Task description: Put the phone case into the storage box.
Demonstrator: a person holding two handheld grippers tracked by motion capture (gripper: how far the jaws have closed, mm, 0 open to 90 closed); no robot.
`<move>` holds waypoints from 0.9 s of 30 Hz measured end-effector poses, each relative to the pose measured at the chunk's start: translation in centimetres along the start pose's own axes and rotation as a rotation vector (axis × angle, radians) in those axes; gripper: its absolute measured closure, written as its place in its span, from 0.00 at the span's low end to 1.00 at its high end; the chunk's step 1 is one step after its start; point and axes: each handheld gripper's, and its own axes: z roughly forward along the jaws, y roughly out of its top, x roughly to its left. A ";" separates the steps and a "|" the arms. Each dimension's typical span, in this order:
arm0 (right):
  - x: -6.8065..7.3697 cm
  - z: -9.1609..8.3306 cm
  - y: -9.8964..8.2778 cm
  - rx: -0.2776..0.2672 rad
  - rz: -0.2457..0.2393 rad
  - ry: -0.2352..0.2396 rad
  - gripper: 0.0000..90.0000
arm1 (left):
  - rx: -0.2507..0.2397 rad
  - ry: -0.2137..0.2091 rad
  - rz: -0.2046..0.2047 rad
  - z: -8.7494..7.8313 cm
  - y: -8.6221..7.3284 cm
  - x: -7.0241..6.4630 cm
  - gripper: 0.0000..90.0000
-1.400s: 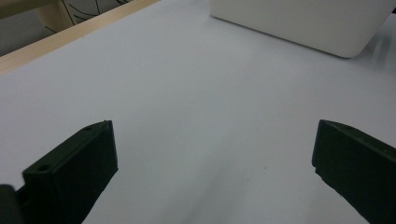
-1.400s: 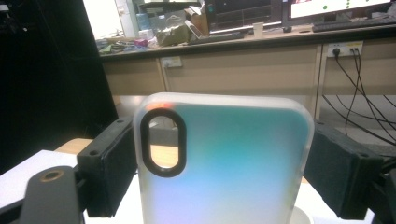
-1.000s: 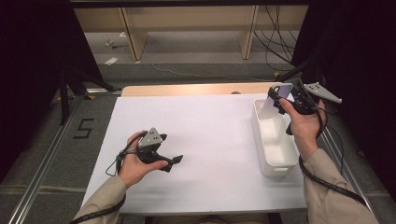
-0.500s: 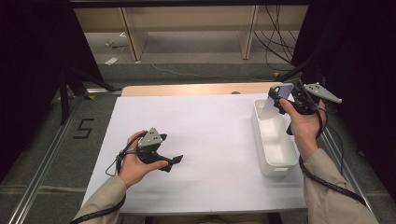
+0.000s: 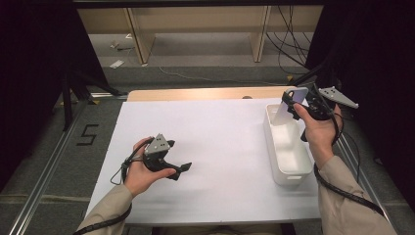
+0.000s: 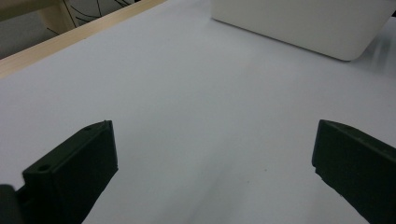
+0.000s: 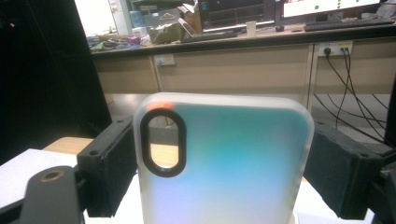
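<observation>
Near the person, the left gripper (image 5: pixel 182 169) rests on the white-covered desk (image 5: pixel 220 142) with jaws released and nothing between them. Farther off, the right gripper (image 5: pixel 293 104) grasps a translucent bluish phone case (image 7: pixel 224 163) by its sides, upright above the white rectangular plastic bin (image 5: pixel 293 174). I judge the placing step is in hand; next, lowering it inside.

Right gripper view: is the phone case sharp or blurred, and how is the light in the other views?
Right gripper view: the phone case looks soft and hazy, and the desks behind it are sharper. Left gripper view: even light, with both jaws slightly blurred and the white bin soft-edged. High view: the white table cover is bright, and its surroundings fall into darkness.
</observation>
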 end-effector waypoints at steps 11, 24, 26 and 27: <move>-0.1 0.1 -0.1 0.005 -0.006 -0.008 0.20 | -0.001 0.000 0.000 0.0 0.0 0.0 0.00; -0.4 0.1 -0.1 0.006 -0.004 -0.009 0.20 | -0.006 -0.002 -0.003 0.0 0.0 0.0 0.00; -0.4 0.1 -0.1 0.006 -0.004 -0.011 0.20 | -0.005 -0.001 -0.003 0.0 0.0 0.0 0.00; -0.4 0.1 -0.1 0.006 -0.004 -0.010 0.20 | -0.005 -0.001 -0.002 0.0 0.0 0.0 0.00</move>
